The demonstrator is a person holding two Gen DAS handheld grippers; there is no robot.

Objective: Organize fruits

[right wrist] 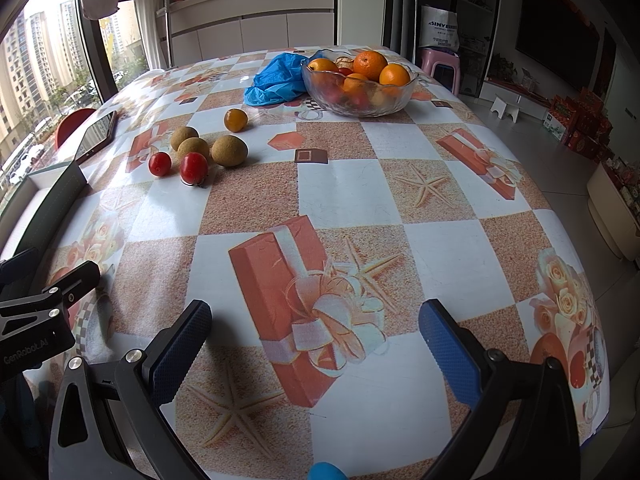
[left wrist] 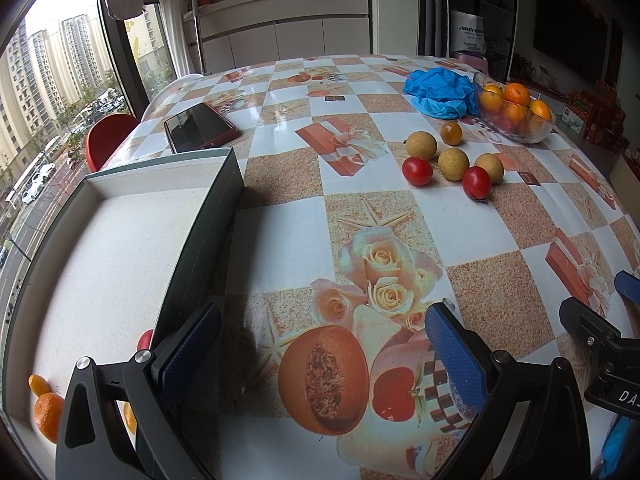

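Observation:
Loose fruit lies mid-table: two red tomatoes [left wrist: 417, 171] [right wrist: 193, 167], three tan round fruits [left wrist: 453, 163] [right wrist: 229, 151] and a small amber fruit [left wrist: 451, 133] [right wrist: 235, 120]. A glass bowl [left wrist: 516, 125] [right wrist: 360, 94] holds oranges at the back. A shallow green-walled box [left wrist: 208, 216] [right wrist: 52, 196] on the left holds an orange [left wrist: 47, 416] and other small fruit at its near end. My left gripper [left wrist: 324, 350] is open, empty, low over the table beside the box. My right gripper [right wrist: 316, 344] is open and empty, near the front edge.
A red-cased phone [left wrist: 199, 127] [right wrist: 98, 134] lies behind the box. A crumpled blue plastic bag [left wrist: 440, 92] [right wrist: 276, 78] sits by the bowl. A red chair [left wrist: 108, 140] stands at the window side. The table's right edge drops to the floor [right wrist: 568, 168].

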